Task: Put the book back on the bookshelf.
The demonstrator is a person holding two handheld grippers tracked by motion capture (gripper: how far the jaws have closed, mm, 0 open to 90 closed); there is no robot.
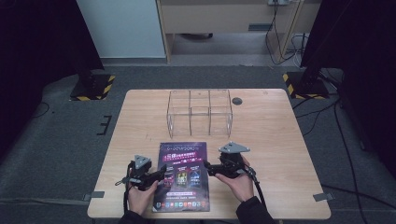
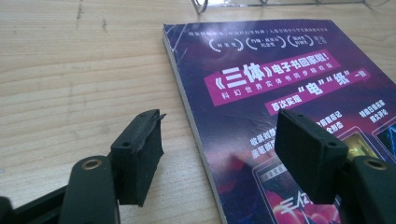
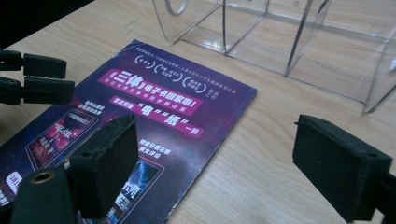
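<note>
Wooden table (image 1: 280, 140) w/ dark floor around it; a purple booklet (image 1: 182, 176) is laid flat at the near edge, w/ a clear acrylic organizer (image 1: 200, 112) standing just beyond it, toward the far side, compartments bare as far as can be seen.

Left gripper (image 1: 159, 176) is held at the booklet's left edge. In the left gripper view its jaws are spread, one pad over bare wood, the other over the cover, so the spine edge of the booklet (image 2: 280, 107) is straddled. No contact can be confirmed; nothing is clamped.

Right gripper (image 1: 208, 167) is held at the booklet's right edge. In the right gripper view its jaws are wide apart, one above the cover of the booklet (image 3: 154, 107), the other above bare wood; nothing is held. Organizer (image 3: 289, 42) is seen just past the booklet's far corner.

Progress, as judged: early stage. Booklet not yet lifted, both grippers merely lined up on opposite sides. Left to do, prob.: close on an edge, raise the booklet, then slot it upright into an organizer compartment. The thin flat edge is likely the hard part.
</note>
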